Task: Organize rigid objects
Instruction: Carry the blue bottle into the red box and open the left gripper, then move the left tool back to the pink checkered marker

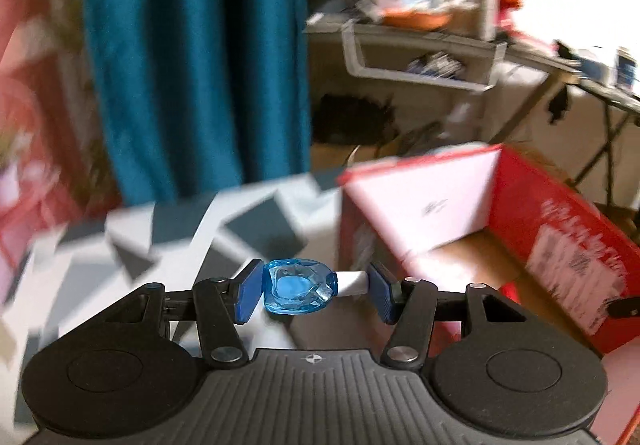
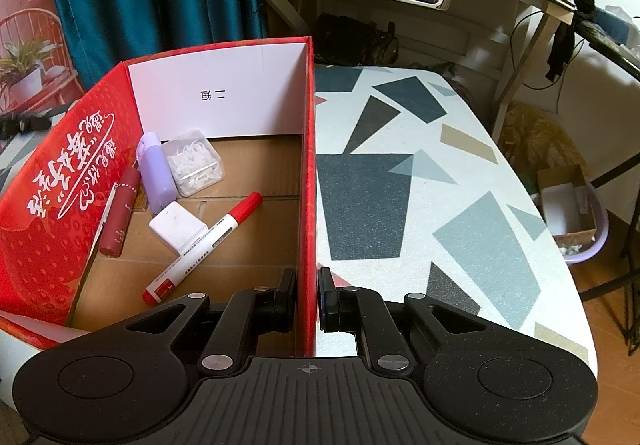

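Tools in both my hands, each seen from its own wrist camera. My left tool (image 1: 316, 291) is closed on a small blue see-through object with a white stem (image 1: 298, 291), held crosswise between the two blue pads, above the patterned desk (image 1: 168, 241). That view is blurred. Just to its right stands the red cardboard box (image 1: 560, 229), open at the top.

My right tool (image 2: 307, 299) is nearly closed, pinching the box's near right wall (image 2: 308, 165), one finger inside and one outside. Inside the box, on its brown floor, lie a red-capped marker (image 2: 204, 247), a white square case (image 2: 178, 227) touching it, a lilac bottle (image 2: 155, 173), a clear tub of white picks (image 2: 194, 161) and a dark red tube (image 2: 120, 211) against the left wall. To the right of the box stretches the desk (image 2: 440, 181), white with grey and tan shapes.
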Demonstrator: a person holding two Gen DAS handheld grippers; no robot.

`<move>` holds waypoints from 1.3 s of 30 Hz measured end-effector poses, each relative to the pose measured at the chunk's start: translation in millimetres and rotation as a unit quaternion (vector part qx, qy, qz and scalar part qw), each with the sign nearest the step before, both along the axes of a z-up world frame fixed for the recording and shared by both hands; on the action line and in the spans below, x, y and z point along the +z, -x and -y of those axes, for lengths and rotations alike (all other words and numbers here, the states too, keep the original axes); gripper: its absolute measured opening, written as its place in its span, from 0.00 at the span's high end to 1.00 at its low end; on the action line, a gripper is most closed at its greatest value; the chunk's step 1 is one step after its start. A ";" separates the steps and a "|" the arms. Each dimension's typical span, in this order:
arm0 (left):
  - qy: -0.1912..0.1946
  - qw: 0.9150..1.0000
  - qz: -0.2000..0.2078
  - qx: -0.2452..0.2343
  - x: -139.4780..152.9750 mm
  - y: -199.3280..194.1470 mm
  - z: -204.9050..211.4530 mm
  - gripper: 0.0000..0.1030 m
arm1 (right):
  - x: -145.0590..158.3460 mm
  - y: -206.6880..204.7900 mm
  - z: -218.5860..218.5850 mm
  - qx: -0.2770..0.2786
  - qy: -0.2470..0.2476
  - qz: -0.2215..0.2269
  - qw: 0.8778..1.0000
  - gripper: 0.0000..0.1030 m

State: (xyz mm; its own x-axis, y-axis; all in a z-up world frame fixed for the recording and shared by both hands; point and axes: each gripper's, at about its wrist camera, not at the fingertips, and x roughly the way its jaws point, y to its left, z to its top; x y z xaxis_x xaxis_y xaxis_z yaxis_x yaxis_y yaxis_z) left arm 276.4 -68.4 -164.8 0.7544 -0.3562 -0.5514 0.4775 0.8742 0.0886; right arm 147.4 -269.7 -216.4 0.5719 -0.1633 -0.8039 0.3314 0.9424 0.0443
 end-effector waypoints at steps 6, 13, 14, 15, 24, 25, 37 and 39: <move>-0.030 0.996 0.040 -0.073 8.9 10.5 46.9 0.43 | -0.5 -0.5 -0.7 0.002 0.000 0.001 1.000 0.90; -0.082 0.991 0.029 -0.104 -17.6 -3.3 78.7 0.43 | -0.6 0.5 0.2 0.005 -0.001 0.002 1.000 0.90; -0.081 0.991 0.022 -0.105 -20.8 -6.3 79.4 0.43 | -0.6 0.4 0.0 0.006 0.000 0.002 1.000 0.90; -0.079 0.991 0.018 -0.109 -22.3 -8.4 80.5 0.43 | -0.6 0.5 0.1 0.006 -0.001 0.002 1.000 0.90; -0.048 0.992 0.006 -0.115 -13.1 -7.7 68.2 0.29 | -0.6 0.8 0.4 0.006 -0.002 0.002 1.000 0.90; -0.041 0.993 0.006 -0.112 -10.1 -8.3 63.1 0.29 | -0.6 0.7 0.5 0.006 -0.002 0.002 1.000 0.90; 0.031 0.994 -0.060 0.083 -3.5 -61.3 -53.5 0.25 | -0.1 0.3 -0.6 0.006 -0.001 0.002 1.000 0.89; 0.035 0.989 -0.078 0.121 -10.5 -68.6 -72.7 0.25 | 0.0 0.4 -0.9 0.006 -0.001 0.001 1.000 0.89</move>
State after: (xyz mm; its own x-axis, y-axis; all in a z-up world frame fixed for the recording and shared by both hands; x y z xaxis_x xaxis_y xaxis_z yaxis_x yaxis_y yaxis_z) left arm 345.0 4.2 -175.4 0.7299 -0.2173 -0.6481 0.2561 0.9660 -0.0354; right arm 147.0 -268.8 -216.5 0.5762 -0.1550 -0.8025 0.3199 0.9463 0.0470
